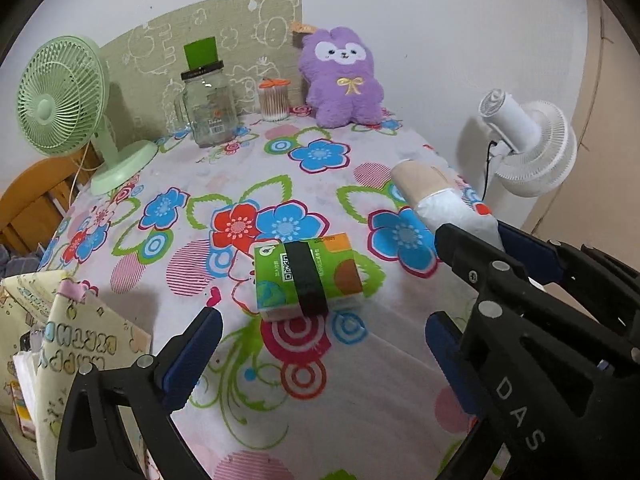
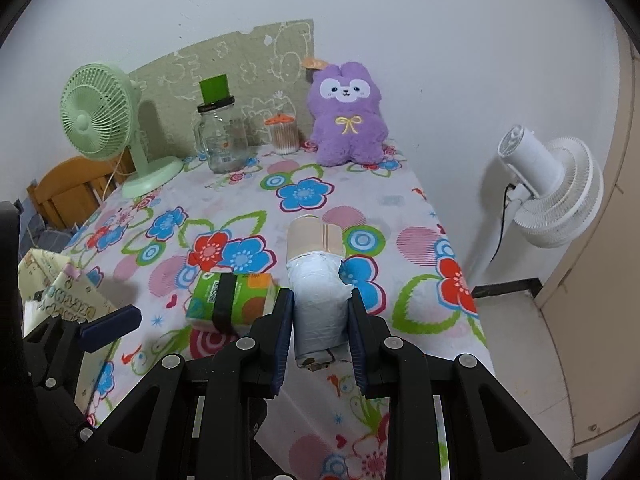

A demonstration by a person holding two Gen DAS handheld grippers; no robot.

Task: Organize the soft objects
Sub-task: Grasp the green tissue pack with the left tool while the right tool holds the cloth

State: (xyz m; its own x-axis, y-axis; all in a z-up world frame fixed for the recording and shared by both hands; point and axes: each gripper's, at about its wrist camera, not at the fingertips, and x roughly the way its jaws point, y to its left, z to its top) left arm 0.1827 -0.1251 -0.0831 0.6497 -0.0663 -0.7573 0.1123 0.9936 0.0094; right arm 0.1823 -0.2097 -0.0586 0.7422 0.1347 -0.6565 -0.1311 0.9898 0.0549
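I am holding a wrapped roll over the right edge of the floral tablecloth (image 2: 420,216).
Flat printed cloth is lying bare between the far plush rabbit (image 2: 348,114) and the soft green tissue pack (image 1: 308,278) near the front edge; my right gripper (image 2: 320,322) is clamping the crinkled white-and-tan roll (image 2: 318,280), while my left gripper (image 1: 324,344) is gaping wide behind the pack.

We count two fans (image 2: 100,120) (image 2: 556,192), one plush toy (image 2: 348,116), one tissue pack (image 2: 232,300), one wrapped roll (image 2: 318,280), one jar (image 2: 220,140).
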